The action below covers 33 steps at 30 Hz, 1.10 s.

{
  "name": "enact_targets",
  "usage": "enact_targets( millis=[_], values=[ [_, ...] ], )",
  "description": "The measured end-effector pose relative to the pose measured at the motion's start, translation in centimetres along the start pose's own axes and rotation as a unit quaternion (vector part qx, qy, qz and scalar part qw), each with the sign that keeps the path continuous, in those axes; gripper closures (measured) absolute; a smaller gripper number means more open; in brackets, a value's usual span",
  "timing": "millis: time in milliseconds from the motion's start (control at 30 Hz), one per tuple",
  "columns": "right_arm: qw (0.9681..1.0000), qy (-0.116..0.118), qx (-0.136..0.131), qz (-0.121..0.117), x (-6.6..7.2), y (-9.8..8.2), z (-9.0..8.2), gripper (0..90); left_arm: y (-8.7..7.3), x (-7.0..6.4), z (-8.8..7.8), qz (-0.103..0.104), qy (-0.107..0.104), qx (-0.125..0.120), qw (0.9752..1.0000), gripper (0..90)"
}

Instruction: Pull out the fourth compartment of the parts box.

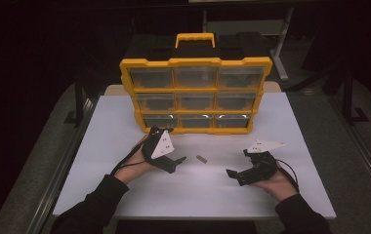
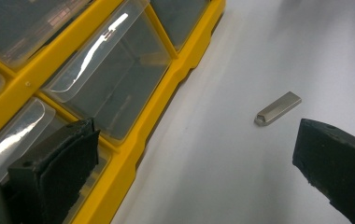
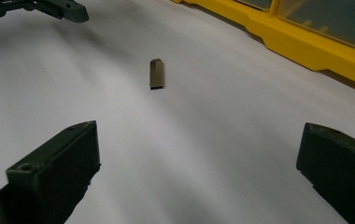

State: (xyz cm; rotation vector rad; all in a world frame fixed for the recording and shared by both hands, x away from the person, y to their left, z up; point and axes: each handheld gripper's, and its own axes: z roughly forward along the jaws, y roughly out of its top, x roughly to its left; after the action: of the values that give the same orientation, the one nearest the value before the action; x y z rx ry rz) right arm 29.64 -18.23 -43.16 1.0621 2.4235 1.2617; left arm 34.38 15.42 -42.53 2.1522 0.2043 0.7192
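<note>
**Both grippers flank the metal bar**

Jaws apart on both sides! Left gripper sits nearer; the small metal bar lies on the white table at its 3 o'clock, long axis running toward the right gripper.

The high view looks down from above; both gripper views skim low (very near) over the white surface, sharing the small silvery metal bar.

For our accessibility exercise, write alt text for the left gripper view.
A small silver metal bar lies loose on the white table, ahead of the left gripper, whose black jaws stand wide open. A yellow organizer with clear drawers fills the left side.
</note>
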Motion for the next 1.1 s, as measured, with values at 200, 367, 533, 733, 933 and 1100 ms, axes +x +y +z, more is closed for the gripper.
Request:
enact_targets(
  millis=[200, 367, 533, 733, 933, 1100],
  values=[
    [1.0, 0.0, 0.001, -0.001, 0.0, 0.0, 0.0, 0.0, 0.0, -0.1, 0.0, 0.013, 0.009, 0.003, 0.9999, 0.0],
    [1.0, 0.0, 0.001, -0.001, 0.0, 0.0, 0.0, 0.0, 0.0, -0.3, 0.0, 0.026, 0.013, 0.008, 0.9995, 0.0],
    [1.0, 0.0, 0.001, -0.001, 0.0, 0.0, 0.0, 0.0, 0.0, -0.5, 0.0, 0.041, 0.019, 0.012, 0.9989, 0.2],
    [1.0, 0.0, 0.001, -0.001, 0.0, 0.0, 0.0, 0.0, 0.0, -0.7, 0.0, 0.06, 0.03, 0.014, 0.9976, 0.2],
    [1.0, 0.0, 0.002, -0.001, 0.0, 0.0, 0.0, 0.0, 0.0, -0.9, -0.1, 0.082, 0.042, 0.018, 0.9956, 0.2],
    [1.0, 0.0, 0.002, -0.001, 0.0, 0.0, 0.0, 0.0, 0.0, -1.1, -0.1, 0.098, 0.05, 0.022, 0.9937, 0.2]
  ],
)
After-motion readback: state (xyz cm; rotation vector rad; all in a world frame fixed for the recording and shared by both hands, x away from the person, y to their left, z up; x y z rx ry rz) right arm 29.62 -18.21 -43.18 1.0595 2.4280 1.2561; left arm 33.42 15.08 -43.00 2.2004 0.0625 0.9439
